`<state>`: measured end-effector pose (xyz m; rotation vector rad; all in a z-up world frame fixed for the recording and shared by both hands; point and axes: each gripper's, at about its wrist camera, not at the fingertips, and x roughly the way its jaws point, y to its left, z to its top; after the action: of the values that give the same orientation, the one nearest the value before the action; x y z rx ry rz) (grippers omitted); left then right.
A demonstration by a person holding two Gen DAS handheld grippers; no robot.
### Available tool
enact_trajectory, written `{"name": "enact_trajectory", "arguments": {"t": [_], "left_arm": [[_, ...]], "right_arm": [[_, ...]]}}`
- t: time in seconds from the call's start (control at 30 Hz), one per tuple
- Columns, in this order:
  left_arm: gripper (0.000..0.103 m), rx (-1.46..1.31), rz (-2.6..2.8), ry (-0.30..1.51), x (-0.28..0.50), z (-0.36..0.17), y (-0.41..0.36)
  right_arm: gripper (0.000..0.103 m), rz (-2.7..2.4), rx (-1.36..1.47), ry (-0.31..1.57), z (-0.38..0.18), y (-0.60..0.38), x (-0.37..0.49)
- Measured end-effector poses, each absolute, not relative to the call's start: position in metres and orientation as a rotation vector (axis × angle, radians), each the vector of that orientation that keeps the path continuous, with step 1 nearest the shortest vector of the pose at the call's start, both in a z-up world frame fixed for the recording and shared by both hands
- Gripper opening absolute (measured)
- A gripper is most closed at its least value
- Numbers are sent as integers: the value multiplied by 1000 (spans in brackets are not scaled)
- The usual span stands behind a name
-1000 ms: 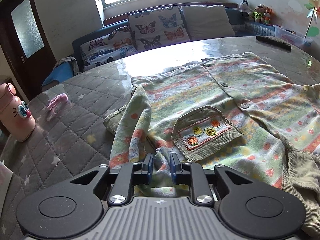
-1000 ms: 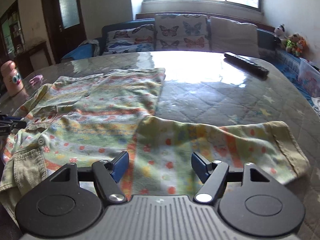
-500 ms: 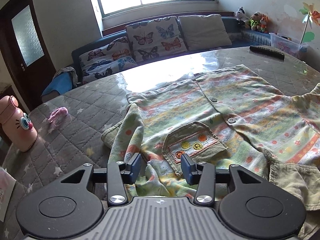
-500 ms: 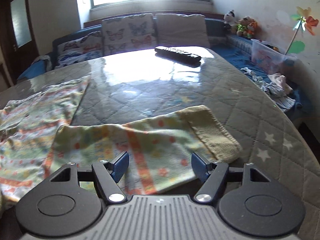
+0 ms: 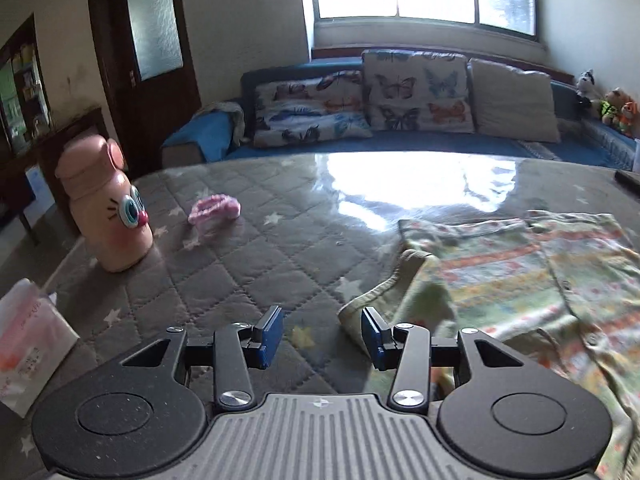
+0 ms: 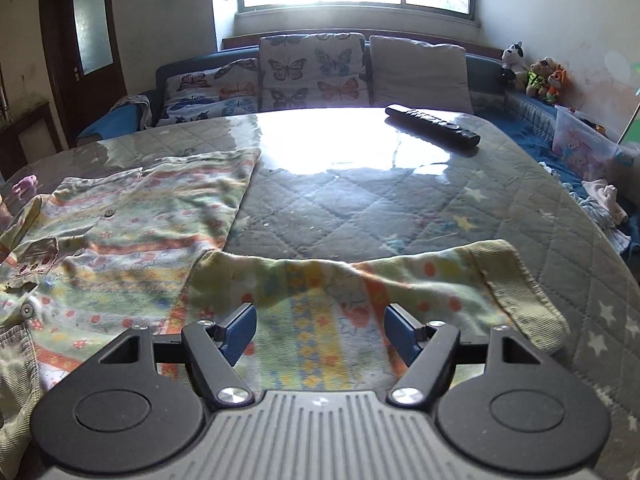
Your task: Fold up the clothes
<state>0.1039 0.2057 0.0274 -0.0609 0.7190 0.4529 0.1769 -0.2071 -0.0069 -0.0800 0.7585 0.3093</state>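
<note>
Sunlit window glare lies across the grey quilted desk with star print point(image 6: 360, 208); a blue sofa with butterfly-print cushions point(image 6: 312, 68) runs along the far wall under the window.

Task item: the pastel striped, floral-print button-up child's shirt point(image 6: 132, 216) lies spread flat on the desk. From the right wrist view its body fills the left half, and one long sleeve with a ribbed corduroy cuff point(image 6: 516, 280) stretches out to the right, flat on the quilt.

My right hand-held gripper point(image 6: 320, 334) hangs just above that sleeve — jaws spread wide, blue pads clear of the cloth, gripping nothing.

My left hand-held gripper point(image 5: 322, 336) is likewise released, jaws apart. Bare quilt shows between the pads; the other sleeve's ribbed cuff point(image 5: 362, 312) lies bunched just beside the right-hand pad. Whether pad and cuff touch, I cannot tell.

Elsewhere on the desk:
- pink cartoon-face bottle with big eyes point(image 5: 106, 208), upright, far left
- small pink knitted scrunchie point(image 5: 214, 210), near the bottle but apart from it
- black remote control point(image 6: 432, 126), far side, well apart from the shirt
- pale plastic-wrapped packet point(image 5: 28, 336) at the left edge — contents not legible
</note>
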Motion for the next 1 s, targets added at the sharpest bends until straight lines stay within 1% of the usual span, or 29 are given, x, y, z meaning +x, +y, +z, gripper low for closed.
{"name": "enact_trajectory", "arguments": {"t": [0.23, 0.33, 0.37, 0.4, 0.47, 0.53, 0.63, 0.7, 0.73, 1.0], "left_arm": [[47, -69, 398, 767, 127, 5, 211], [44, -70, 376, 776, 134, -2, 211], [37, -71, 367, 771, 134, -2, 211], [33, -70, 355, 767, 135, -3, 211], [15, -50, 357, 754, 135, -2, 208], [11, -32, 363, 743, 133, -3, 207], [9, 1, 421, 732, 126, -4, 208], [8, 2, 477, 734, 115, -4, 215], [8, 2, 505, 735, 110, -4, 218], [8, -18, 696, 753, 55, -2, 248]], "right_arm": [[85, 306, -91, 767, -12, -203, 176], [89, 311, -96, 768, -13, -201, 177], [90, 312, -98, 768, -13, -200, 177], [91, 312, -100, 767, -14, -200, 177], [92, 312, -97, 767, -14, -200, 177], [93, 308, -98, 767, -14, -200, 177], [95, 303, -103, 770, -15, -200, 177], [101, 304, -104, 774, -17, -200, 177], [102, 304, -107, 774, -17, -199, 177], [103, 299, -114, 745, -21, -198, 174]]}}
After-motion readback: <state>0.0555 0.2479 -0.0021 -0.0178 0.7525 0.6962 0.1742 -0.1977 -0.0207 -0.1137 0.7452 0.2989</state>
